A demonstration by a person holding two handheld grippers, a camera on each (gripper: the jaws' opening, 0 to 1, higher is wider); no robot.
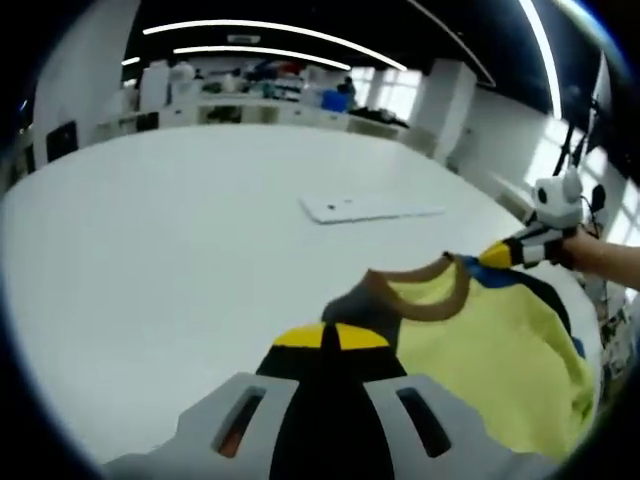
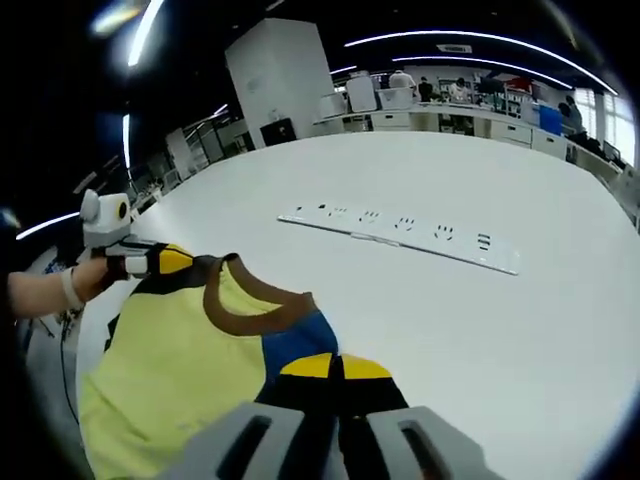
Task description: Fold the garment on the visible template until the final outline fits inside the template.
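A yellow garment with a brown collar and blue and black shoulder patches is stretched between both grippers. My left gripper is shut on its dark grey shoulder at the bottom of the left gripper view. My right gripper pinches the opposite shoulder at the right, with a hand behind it. In the right gripper view my right gripper is shut on the blue shoulder of the garment. The left gripper holds the far shoulder at the left. The garment's lower part runs out of view.
A big white table spreads ahead. On it lies a long flat white strip with dark marks, also visible as the strip beyond the collar. Desks, shelves and people stand far behind. The table edge lies near the garment.
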